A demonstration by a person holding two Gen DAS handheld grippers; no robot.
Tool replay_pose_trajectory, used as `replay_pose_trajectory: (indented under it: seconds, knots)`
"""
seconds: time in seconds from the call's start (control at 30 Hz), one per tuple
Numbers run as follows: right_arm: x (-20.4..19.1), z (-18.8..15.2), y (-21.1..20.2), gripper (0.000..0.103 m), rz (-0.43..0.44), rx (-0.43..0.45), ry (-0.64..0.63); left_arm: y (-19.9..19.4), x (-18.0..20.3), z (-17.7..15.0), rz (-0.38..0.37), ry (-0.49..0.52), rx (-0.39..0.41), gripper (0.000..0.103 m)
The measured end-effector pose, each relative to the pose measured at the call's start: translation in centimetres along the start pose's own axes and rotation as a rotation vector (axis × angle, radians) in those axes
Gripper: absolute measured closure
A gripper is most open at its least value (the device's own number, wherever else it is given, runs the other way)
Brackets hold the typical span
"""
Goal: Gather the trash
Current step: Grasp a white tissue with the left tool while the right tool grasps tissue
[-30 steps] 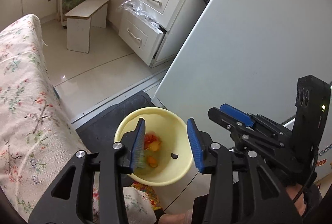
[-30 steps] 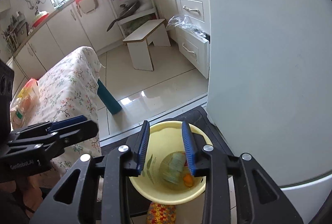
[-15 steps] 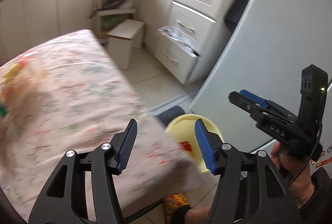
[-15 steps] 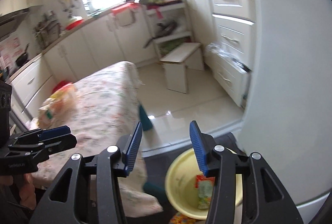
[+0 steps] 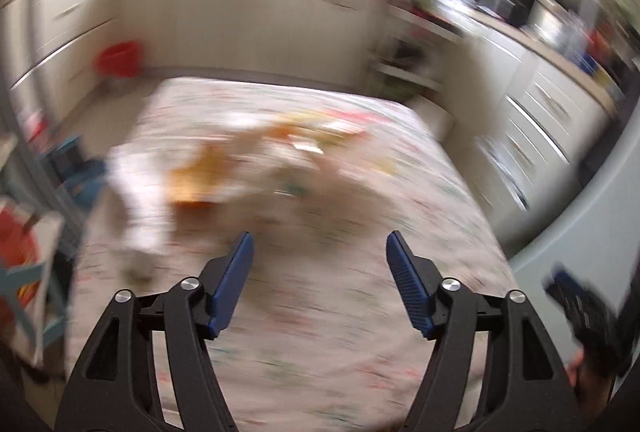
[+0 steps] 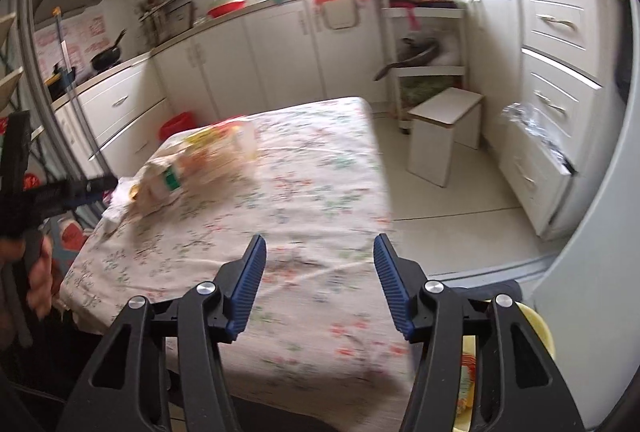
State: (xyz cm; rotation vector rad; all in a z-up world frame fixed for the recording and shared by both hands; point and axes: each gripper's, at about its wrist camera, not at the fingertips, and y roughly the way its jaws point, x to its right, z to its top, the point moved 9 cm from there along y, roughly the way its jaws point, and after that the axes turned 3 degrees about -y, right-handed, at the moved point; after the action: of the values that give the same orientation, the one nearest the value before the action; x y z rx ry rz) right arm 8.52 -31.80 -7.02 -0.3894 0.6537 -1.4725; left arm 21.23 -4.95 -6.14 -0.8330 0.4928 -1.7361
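On the table point(image 6: 320, 192), draped in a floral cloth, a heap of wrappers and crumpled packaging point(image 6: 200, 160) lay toward the far left corner, with a scrap of white paper point(image 6: 116, 208) just beside it at the table's left edge, so judging from that, much of the collecting was not yet done. Below the table's near right corner, a yellow basin point(image 6: 540, 320) showed only as a sliver of rim with some colourful trash inside, which suggested part of the job was finished. Both grippers pointed downward over the near half of the table, well short of the heap. The left gripper point(image 5: 320, 268) had its jaws spreading apart with nothing between them, only cloth beneath; its view was badly smeared, so the litter there read as orange and white blurs. The right gripper point(image 6: 318, 268) was likewise opening and empty, aimed at bare cloth nearer the table's right edge. A hand point(image 6: 38, 272) gripped the left tool's handle off the table's left side.
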Motion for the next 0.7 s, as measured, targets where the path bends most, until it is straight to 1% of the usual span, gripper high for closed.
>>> replay_pose_trajectory:
  seconds: [0.07, 0.1, 0.17, 0.23, 0.33, 0.4, 0.57, 0.63, 0.67, 0.7]
  knots:
    - [-1.5, 0.1, 0.6, 0.048, 0.027, -0.009, -0.010, 0.1, -4.3, 1.6, 0.062, -0.113, 0.018, 0.035]
    - [-2.4, 0.3, 1.0, 0.047, 0.047, -0.012, -0.017, 0.3, -6.0, 2.2, 0.087, -0.154, 0.022, 0.035]
    - [-4.3, 0.7, 1.6, 0.045, 0.071, -0.013, -0.034, 1.1, -8.7, 3.3, 0.123, -0.202, 0.020, 0.034]
    - [-6.1, 1.1, 2.4, 0.043, 0.099, -0.015, -0.050, 2.3, -10.5, 4.2, 0.145, -0.234, 0.001, 0.032]
    - [-9.2, 1.4, 3.7, 0.043, 0.148, -0.030, -0.084, 4.4, -12.5, 4.5, 0.187, -0.260, -0.041, 0.032]
    - [-10.7, 1.4, 4.6, 0.043, 0.177, -0.042, -0.101, 5.8, -13.6, 4.5, 0.203, -0.276, -0.074, 0.032]
    - [-14.8, 2.3, 7.2, 0.041, 0.257, -0.064, -0.125, 8.9, -15.2, 4.2, 0.235, -0.255, -0.149, 0.032]
    - [-16.7, 3.1, 8.7, 0.041, 0.291, -0.068, -0.129, 9.6, -15.8, 4.0, 0.232, -0.248, -0.166, 0.032]
    - [-17.1, 3.3, 9.2, 0.040, 0.300, -0.070, -0.129, 9.9, -15.9, 4.0, 0.217, -0.247, -0.176, 0.033]
    - [-17.9, 3.8, 10.2, 0.039, 0.311, -0.074, -0.128, 10.1, -15.8, 4.0, 0.207, -0.235, -0.183, 0.038]
